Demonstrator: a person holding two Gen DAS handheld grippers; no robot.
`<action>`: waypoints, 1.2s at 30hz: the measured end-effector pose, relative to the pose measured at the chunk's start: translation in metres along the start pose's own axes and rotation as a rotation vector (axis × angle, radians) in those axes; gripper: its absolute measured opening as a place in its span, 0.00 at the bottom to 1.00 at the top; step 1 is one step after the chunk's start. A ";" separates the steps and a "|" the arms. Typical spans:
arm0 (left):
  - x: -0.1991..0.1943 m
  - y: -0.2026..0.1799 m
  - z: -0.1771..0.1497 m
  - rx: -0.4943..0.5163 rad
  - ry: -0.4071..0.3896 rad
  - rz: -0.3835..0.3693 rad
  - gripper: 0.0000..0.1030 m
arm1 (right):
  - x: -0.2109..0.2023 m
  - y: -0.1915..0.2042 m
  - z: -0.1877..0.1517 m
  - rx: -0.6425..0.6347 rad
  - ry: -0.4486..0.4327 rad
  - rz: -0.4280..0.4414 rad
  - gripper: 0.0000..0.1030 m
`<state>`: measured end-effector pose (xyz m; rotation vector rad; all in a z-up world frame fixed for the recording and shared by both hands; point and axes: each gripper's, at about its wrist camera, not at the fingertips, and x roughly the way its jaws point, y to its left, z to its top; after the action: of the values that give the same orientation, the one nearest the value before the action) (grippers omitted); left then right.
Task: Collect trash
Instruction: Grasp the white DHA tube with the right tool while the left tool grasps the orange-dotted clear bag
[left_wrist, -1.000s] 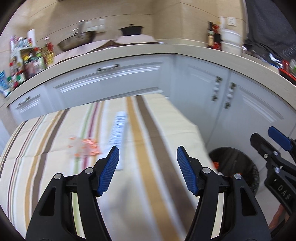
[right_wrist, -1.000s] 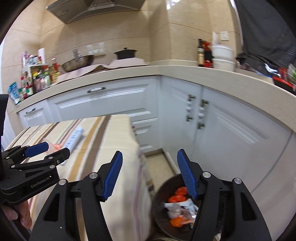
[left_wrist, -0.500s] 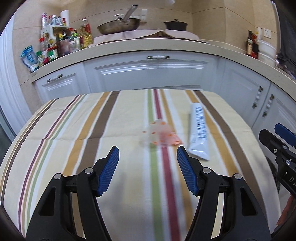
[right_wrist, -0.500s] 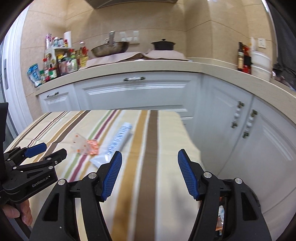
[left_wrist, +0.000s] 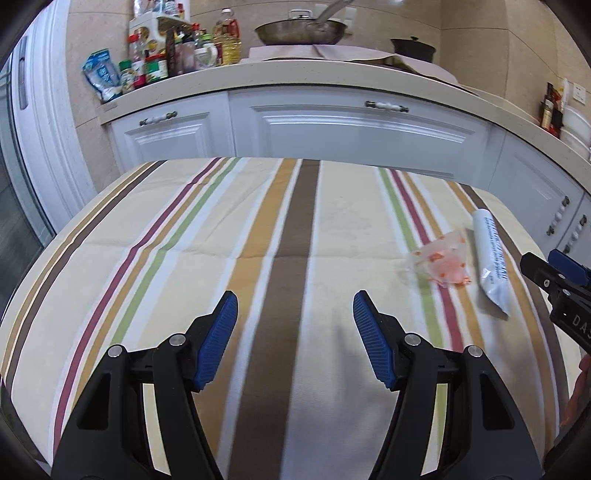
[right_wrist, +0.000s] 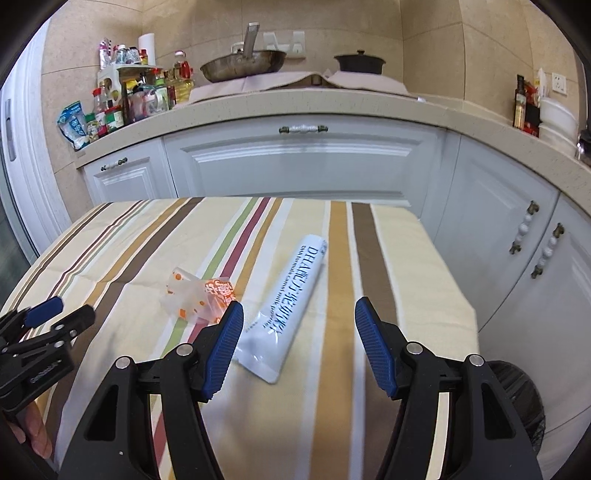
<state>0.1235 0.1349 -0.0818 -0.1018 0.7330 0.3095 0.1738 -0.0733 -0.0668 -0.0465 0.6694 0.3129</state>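
Observation:
A white tube-shaped packet with blue print (right_wrist: 291, 299) lies on the striped tablecloth (right_wrist: 399, 266). A crumpled clear wrapper with orange print (right_wrist: 197, 297) lies just left of it. Both also show in the left wrist view, the packet (left_wrist: 491, 264) and the wrapper (left_wrist: 445, 264) at the right. My right gripper (right_wrist: 299, 347) is open and empty, above the near end of the packet. My left gripper (left_wrist: 295, 339) is open and empty over the bare cloth, well left of the trash. It shows at the left edge of the right wrist view (right_wrist: 55, 314).
A dark trash bin (right_wrist: 517, 402) stands on the floor past the table's right edge. White cabinets (right_wrist: 295, 166) run behind and to the right. The counter holds bottles and jars (right_wrist: 122, 99), a wok (right_wrist: 243, 66) and a black pot (right_wrist: 360, 62).
Both grippers have swung left, from over the bin and the table's right edge to over the table. The packet and wrapper now lie in front of the right gripper.

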 end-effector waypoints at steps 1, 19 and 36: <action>0.002 0.004 0.000 -0.007 0.003 0.004 0.61 | 0.004 0.001 0.002 0.004 0.009 0.000 0.60; 0.013 0.015 0.004 -0.034 0.034 -0.010 0.68 | 0.058 0.009 0.006 0.038 0.214 0.051 0.35; 0.009 -0.070 0.017 0.059 0.037 -0.141 0.72 | 0.002 -0.042 -0.002 0.038 0.083 -0.006 0.30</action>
<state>0.1630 0.0742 -0.0765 -0.1030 0.7667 0.1521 0.1869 -0.1131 -0.0719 -0.0249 0.7573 0.2936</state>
